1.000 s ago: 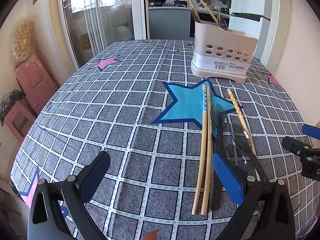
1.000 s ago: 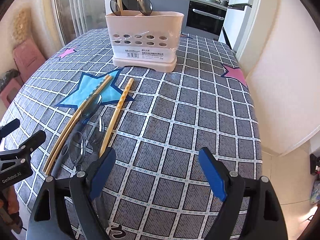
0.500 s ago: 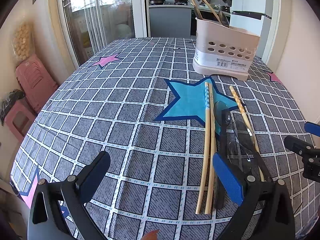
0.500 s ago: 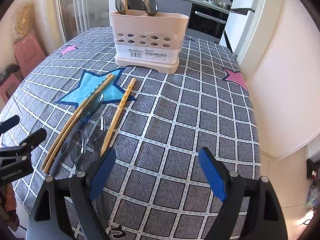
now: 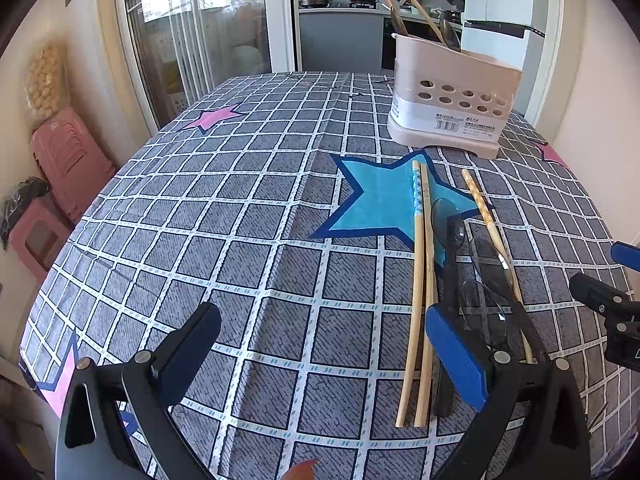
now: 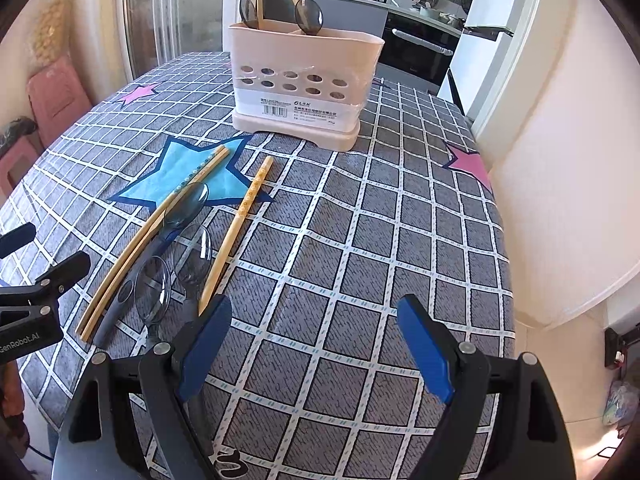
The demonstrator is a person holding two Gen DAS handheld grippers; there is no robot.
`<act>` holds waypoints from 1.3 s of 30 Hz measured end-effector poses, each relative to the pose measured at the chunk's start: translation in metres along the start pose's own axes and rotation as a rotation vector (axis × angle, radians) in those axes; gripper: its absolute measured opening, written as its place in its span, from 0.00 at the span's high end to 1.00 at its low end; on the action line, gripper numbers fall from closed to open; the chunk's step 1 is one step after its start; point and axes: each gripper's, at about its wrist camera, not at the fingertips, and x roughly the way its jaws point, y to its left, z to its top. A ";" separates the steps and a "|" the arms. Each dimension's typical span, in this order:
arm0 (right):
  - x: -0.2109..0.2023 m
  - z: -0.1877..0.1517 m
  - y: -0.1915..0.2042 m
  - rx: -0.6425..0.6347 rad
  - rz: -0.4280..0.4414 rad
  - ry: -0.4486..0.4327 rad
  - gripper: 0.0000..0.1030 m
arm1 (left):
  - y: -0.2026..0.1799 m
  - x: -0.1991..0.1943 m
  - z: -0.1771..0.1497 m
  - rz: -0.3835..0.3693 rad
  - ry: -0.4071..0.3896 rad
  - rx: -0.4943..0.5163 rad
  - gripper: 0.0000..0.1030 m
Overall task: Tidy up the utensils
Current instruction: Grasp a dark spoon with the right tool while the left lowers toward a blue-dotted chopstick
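Utensils lie loose on checked tablecloth [image 5: 248,216]: pair of chopsticks [image 6: 160,236], single chopstick [image 6: 236,232], three clear spoons [image 6: 188,248] bunched between, some overlapping; caddy [image 6: 304,88] stands beyond, already holding few pieces

Left gripper [image 5: 320,352] hovers wide open, empty, right pad just over pair of chopsticks; right gripper [image 6: 316,348] also wide open, empty, left pad near single chopstick tip

Risks: thin sticks may roll or slip from pads; spoons touching neighbours may drag along; grippers near each other, could collide
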 end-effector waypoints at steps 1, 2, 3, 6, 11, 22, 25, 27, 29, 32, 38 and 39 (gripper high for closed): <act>0.001 -0.001 0.000 0.001 0.009 0.009 0.15 | 0.001 0.001 0.000 -0.002 0.005 -0.002 0.00; 0.003 -0.002 0.000 0.004 0.020 0.019 0.15 | 0.003 0.002 0.000 -0.005 0.009 -0.004 0.00; 0.005 -0.003 -0.001 0.009 0.036 0.035 0.15 | 0.004 0.004 0.001 -0.008 0.015 -0.007 0.00; 0.013 -0.007 -0.002 0.014 0.065 0.076 0.15 | 0.009 0.008 0.002 -0.010 0.029 -0.009 0.00; 0.021 -0.013 0.005 -0.004 0.087 0.113 0.15 | 0.009 0.012 0.002 0.002 0.037 0.002 0.00; 0.023 -0.017 0.017 -0.020 0.129 0.147 0.15 | 0.006 0.015 0.001 0.023 0.035 0.025 0.00; 0.024 -0.015 0.017 -0.017 0.132 0.152 0.16 | 0.006 0.014 0.001 0.027 0.035 0.030 0.00; 0.024 -0.015 0.019 -0.018 0.139 0.156 0.16 | 0.007 0.014 0.001 0.029 0.035 0.031 0.00; 0.023 -0.014 0.022 -0.021 0.154 0.158 0.16 | 0.008 0.014 0.002 0.031 0.036 0.030 0.00; 0.023 -0.014 0.029 -0.034 0.174 0.163 0.16 | 0.009 0.016 0.003 0.031 0.040 0.029 0.00; 0.025 -0.013 0.039 -0.054 0.175 0.162 0.68 | 0.009 0.022 0.010 0.020 0.060 0.044 0.00; 0.024 -0.013 0.038 -0.048 0.183 0.162 0.84 | 0.008 0.024 0.012 0.008 0.066 0.048 0.00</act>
